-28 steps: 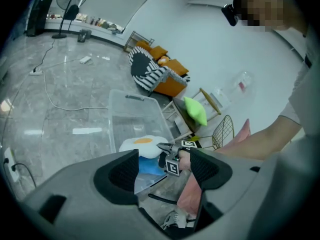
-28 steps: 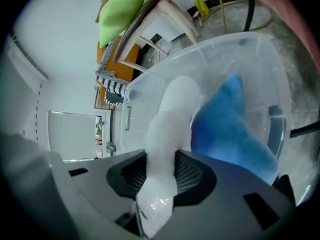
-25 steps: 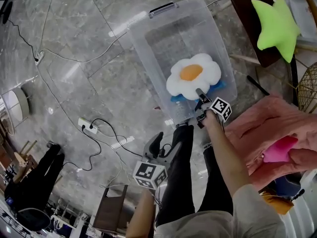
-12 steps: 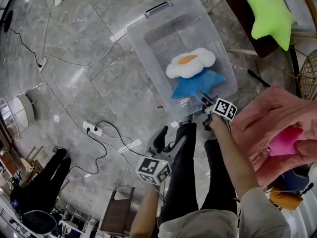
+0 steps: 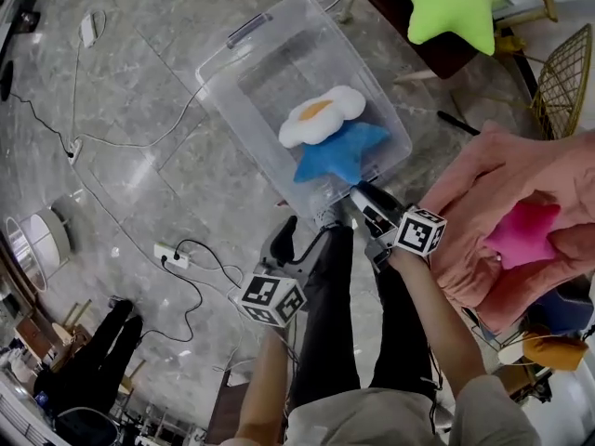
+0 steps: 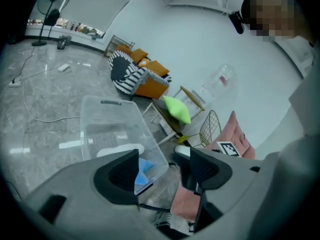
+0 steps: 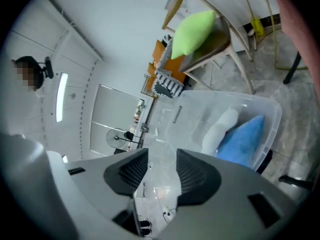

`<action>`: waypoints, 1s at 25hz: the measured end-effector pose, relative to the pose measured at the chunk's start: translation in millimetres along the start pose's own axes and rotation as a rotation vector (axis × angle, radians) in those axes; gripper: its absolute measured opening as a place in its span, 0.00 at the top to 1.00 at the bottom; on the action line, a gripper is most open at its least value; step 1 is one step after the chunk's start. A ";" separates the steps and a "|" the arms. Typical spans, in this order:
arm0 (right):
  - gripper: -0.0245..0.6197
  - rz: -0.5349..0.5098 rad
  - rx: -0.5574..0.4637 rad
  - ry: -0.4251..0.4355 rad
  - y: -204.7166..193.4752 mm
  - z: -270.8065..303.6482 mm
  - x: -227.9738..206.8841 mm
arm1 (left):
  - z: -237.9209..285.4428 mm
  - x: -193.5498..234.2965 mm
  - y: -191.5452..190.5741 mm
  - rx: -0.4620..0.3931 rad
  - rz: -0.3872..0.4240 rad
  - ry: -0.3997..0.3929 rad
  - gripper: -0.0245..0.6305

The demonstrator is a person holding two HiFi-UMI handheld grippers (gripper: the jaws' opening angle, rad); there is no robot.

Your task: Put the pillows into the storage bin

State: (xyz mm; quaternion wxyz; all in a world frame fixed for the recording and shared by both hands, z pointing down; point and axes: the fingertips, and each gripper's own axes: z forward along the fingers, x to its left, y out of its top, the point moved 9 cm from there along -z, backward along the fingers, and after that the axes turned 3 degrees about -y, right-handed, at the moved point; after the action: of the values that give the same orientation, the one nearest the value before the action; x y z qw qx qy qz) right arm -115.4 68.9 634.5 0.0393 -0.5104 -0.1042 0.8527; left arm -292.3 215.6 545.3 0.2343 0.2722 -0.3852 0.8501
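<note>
You wear black trousers (image 5: pixel 327 333) and a pale grey-beige top (image 5: pixel 390 424) whose sleeve stops short of the forearm. Just left of the trousers, your left gripper (image 5: pixel 296 242) has a smooth light-grey moulded shell and dark jaws, and it carries a white cube (image 5: pixel 271 300) printed with black square markers. Just right of the trousers, your right gripper (image 5: pixel 357 194) is built the same, with its own marker cube (image 5: pixel 419 231). Seen close, both sets of jaws are black with finely ribbed pads.
</note>
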 end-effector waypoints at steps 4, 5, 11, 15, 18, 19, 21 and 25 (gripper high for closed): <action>0.70 -0.137 -0.078 0.127 18.7 -51.2 41.5 | 24.4 -31.5 8.8 -0.034 0.022 -0.026 0.47; 0.69 -0.175 -0.097 0.134 22.3 -64.1 47.7 | 31.7 -41.7 9.1 -0.020 0.048 -0.044 0.47; 0.68 -0.372 -0.262 0.114 47.0 -154.5 63.4 | 69.2 -113.6 2.2 0.041 0.107 -0.148 0.47; 0.68 -0.402 -0.413 0.041 58.0 -229.4 51.4 | 92.1 -169.9 -8.2 0.094 0.180 -0.221 0.47; 0.68 -0.374 -0.504 -0.029 62.9 -283.3 28.3 | 114.1 -207.5 -12.6 0.115 0.236 -0.267 0.47; 0.68 -0.363 -0.529 -0.061 62.6 -301.9 16.6 | 121.8 -221.3 -14.3 0.119 0.259 -0.284 0.47; 0.68 -0.332 -0.571 -0.137 57.8 -340.5 -11.9 | 136.4 -251.4 -20.1 0.130 0.319 -0.324 0.47; 0.68 -0.242 -0.640 -0.314 40.5 -416.3 -79.9 | 160.0 -307.9 -47.6 0.179 0.410 -0.390 0.47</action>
State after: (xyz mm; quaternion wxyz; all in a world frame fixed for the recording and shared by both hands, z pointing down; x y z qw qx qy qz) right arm 290.0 72.9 504.2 -0.0381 -0.3438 -0.4299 0.8340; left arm 10.3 60.5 461.2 -0.0456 0.3667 -0.3933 0.8419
